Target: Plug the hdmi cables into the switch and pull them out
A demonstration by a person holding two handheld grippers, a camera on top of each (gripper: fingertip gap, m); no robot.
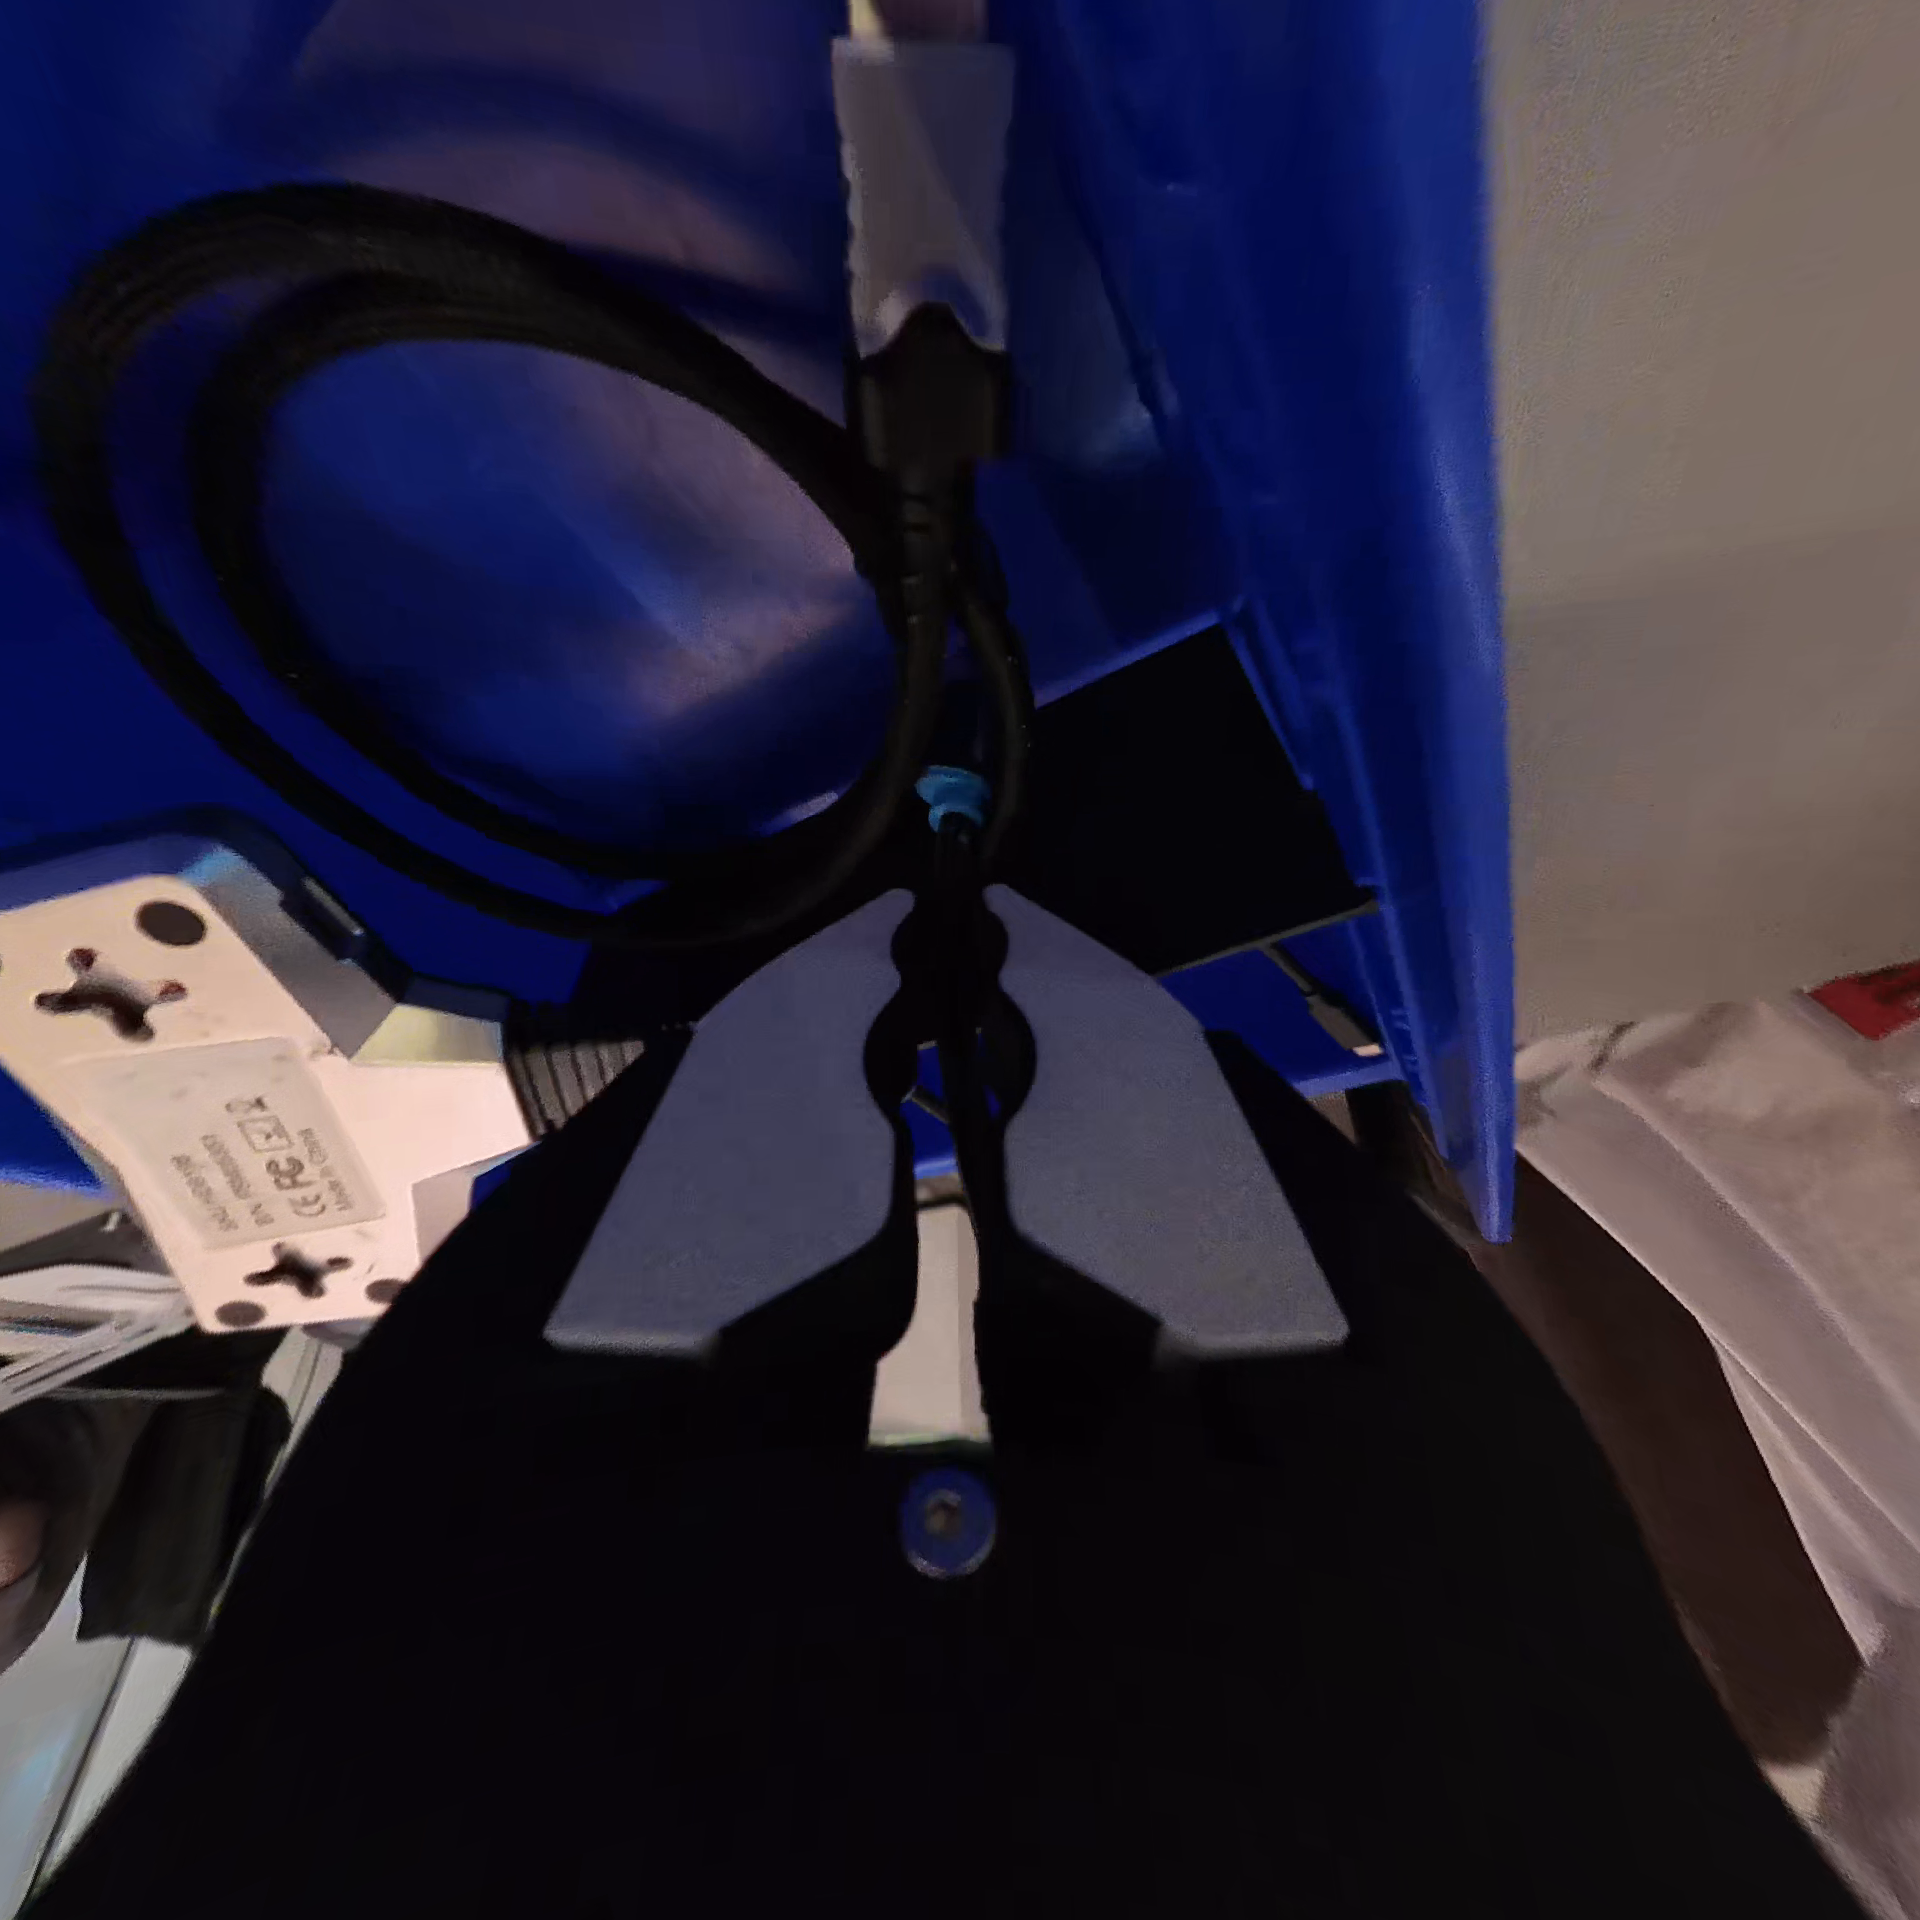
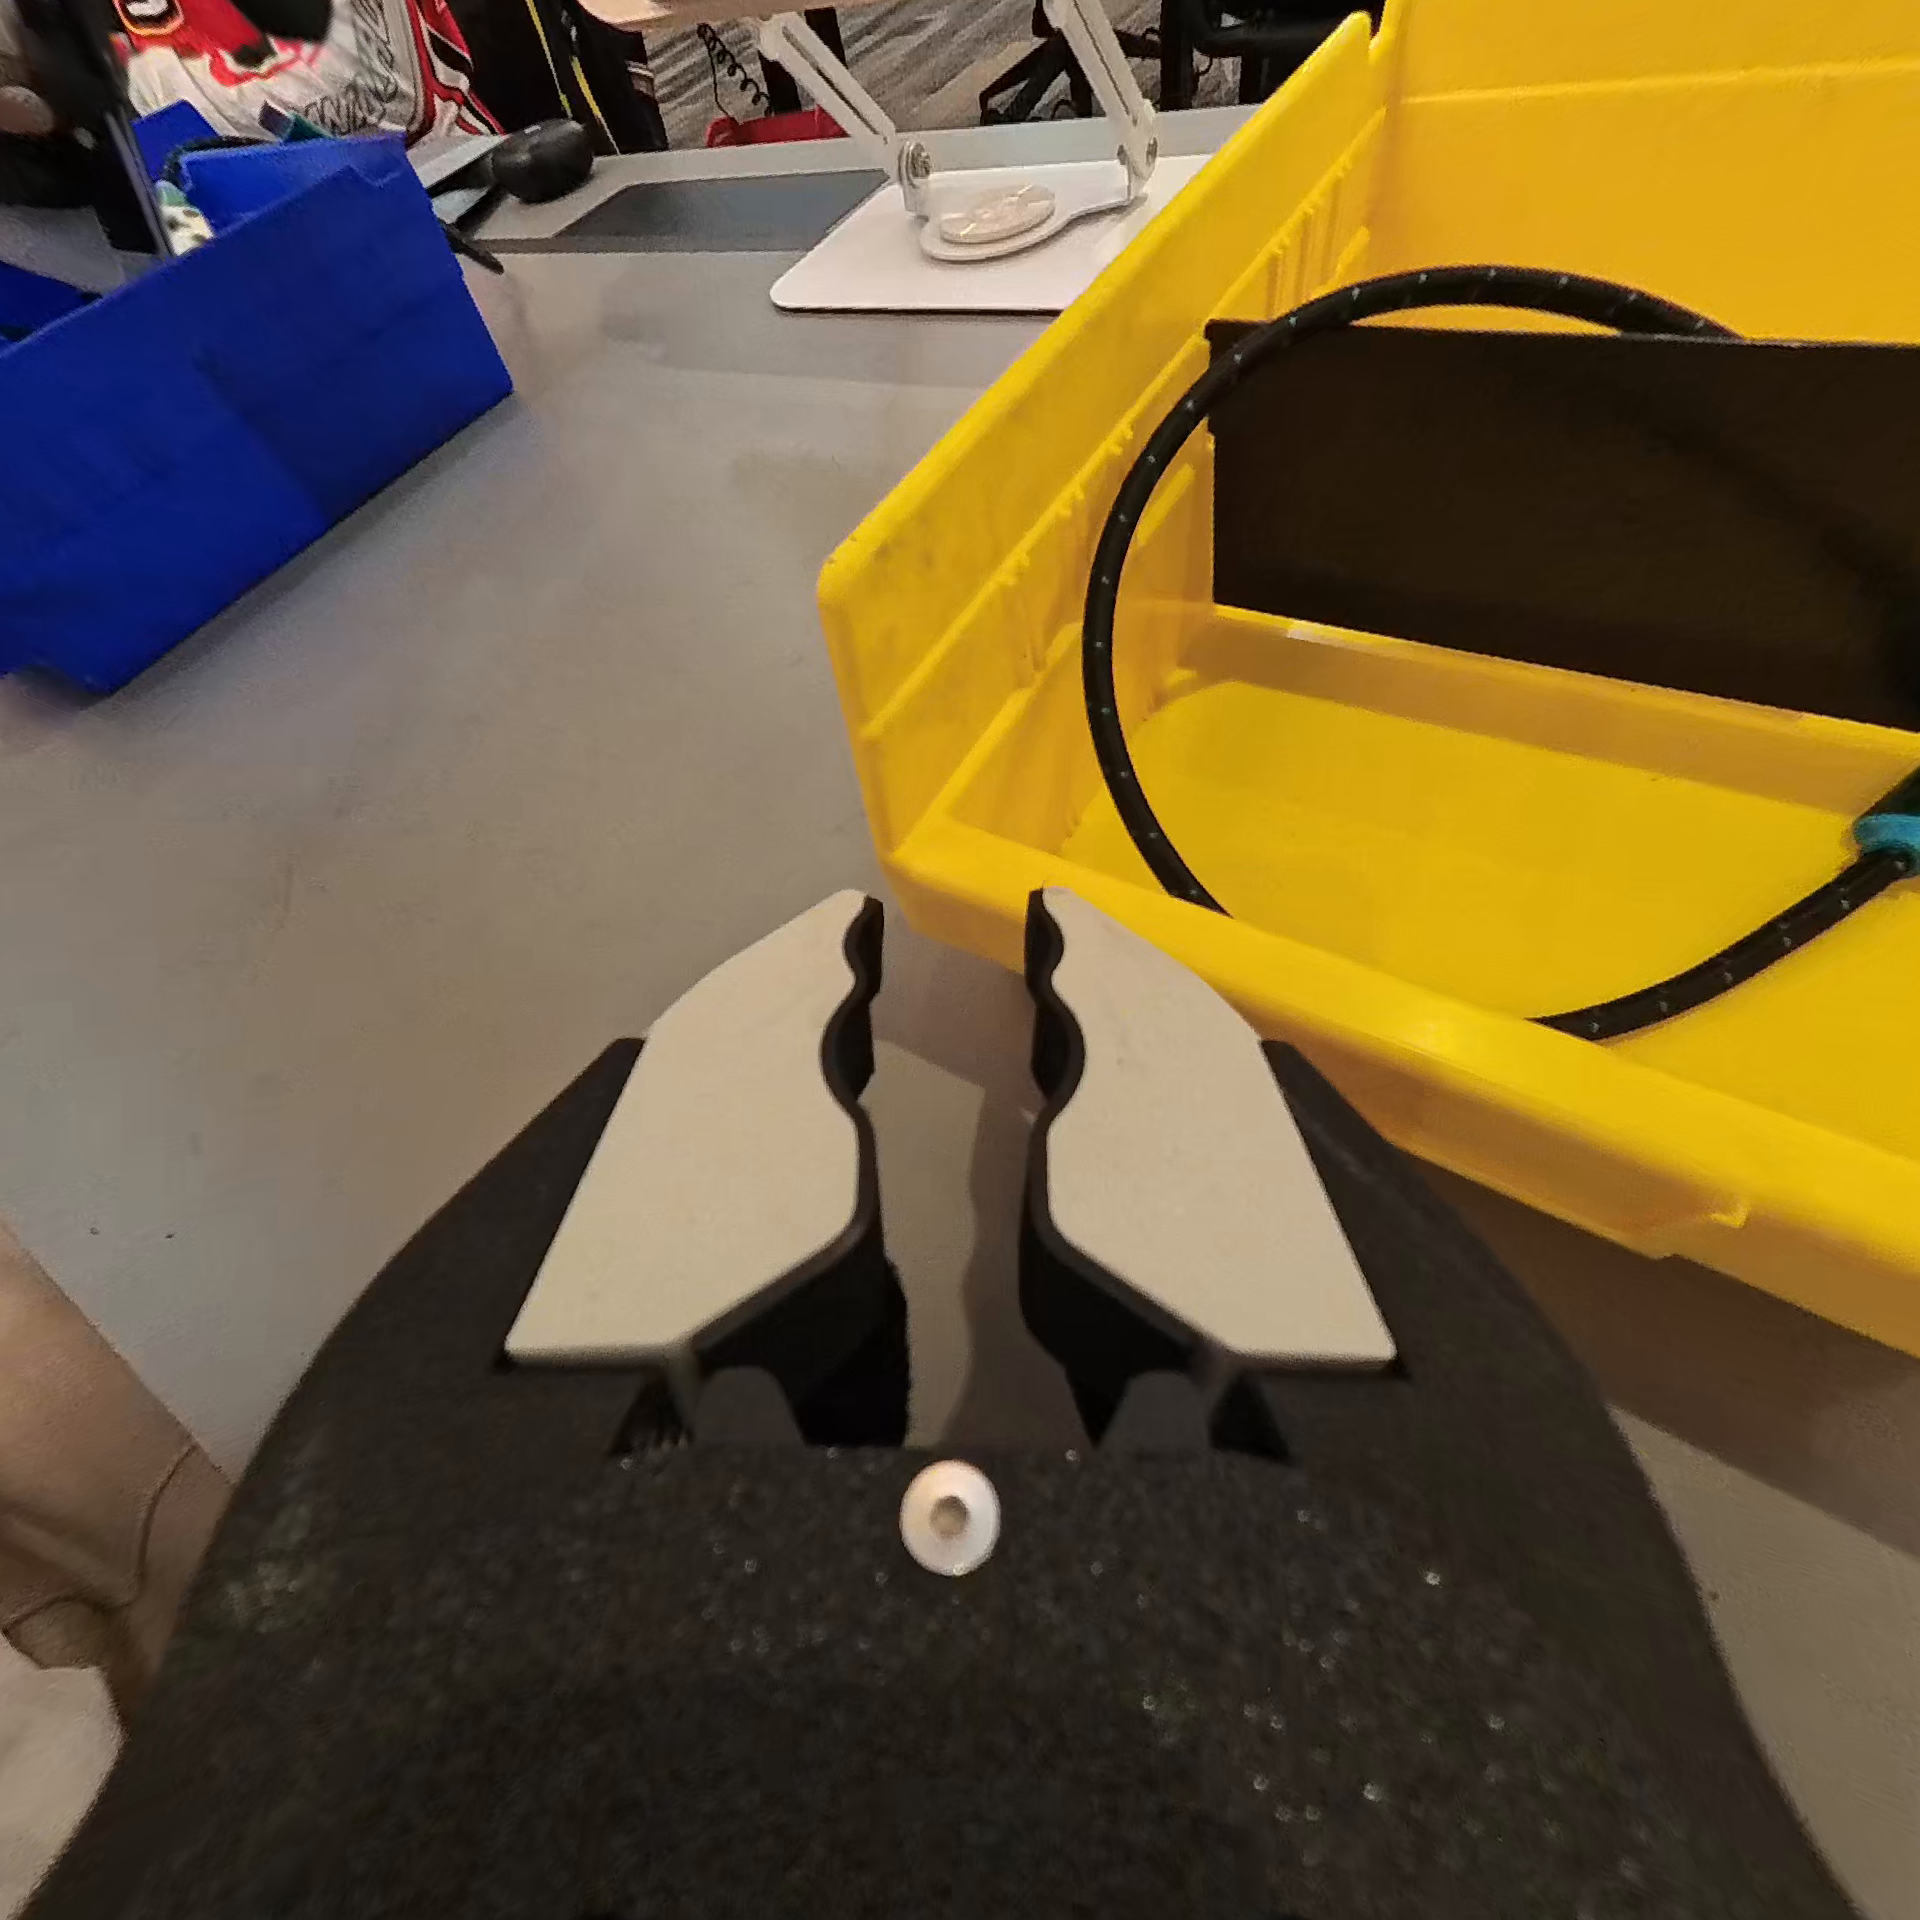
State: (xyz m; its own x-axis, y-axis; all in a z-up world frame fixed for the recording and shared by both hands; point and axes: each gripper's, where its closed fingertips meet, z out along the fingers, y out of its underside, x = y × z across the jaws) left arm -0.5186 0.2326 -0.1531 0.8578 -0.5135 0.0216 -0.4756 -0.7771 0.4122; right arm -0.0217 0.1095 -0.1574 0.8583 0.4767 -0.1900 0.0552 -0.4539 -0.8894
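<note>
the left gripper [image 1: 948, 914] was clamped on a thin black cable [image 1: 961, 997] that ran up between its fingers. just past the tips a small blue band [image 1: 943, 795] ringed the cable, which looped in a black coil [image 1: 312, 468] against the floor of a blue bin [image 1: 1299, 520]. beyond that its black plug [image 1: 930, 395] met a white piece [image 1: 920, 177]. a white box [image 1: 208, 1091], which may be the switch, lay at lower left.

the right gripper [image 2: 954, 935] stood parted with nothing between its fingers, above the grey table [image 2: 468, 831] just beside a yellow bin [image 2: 1455, 1091]. a second black cable [image 2: 1112, 582] curved inside that bin, before a black divider [image 2: 1558, 499]. farther off sat another blue bin [image 2: 239, 416] and a white stand [image 2: 956, 239].
</note>
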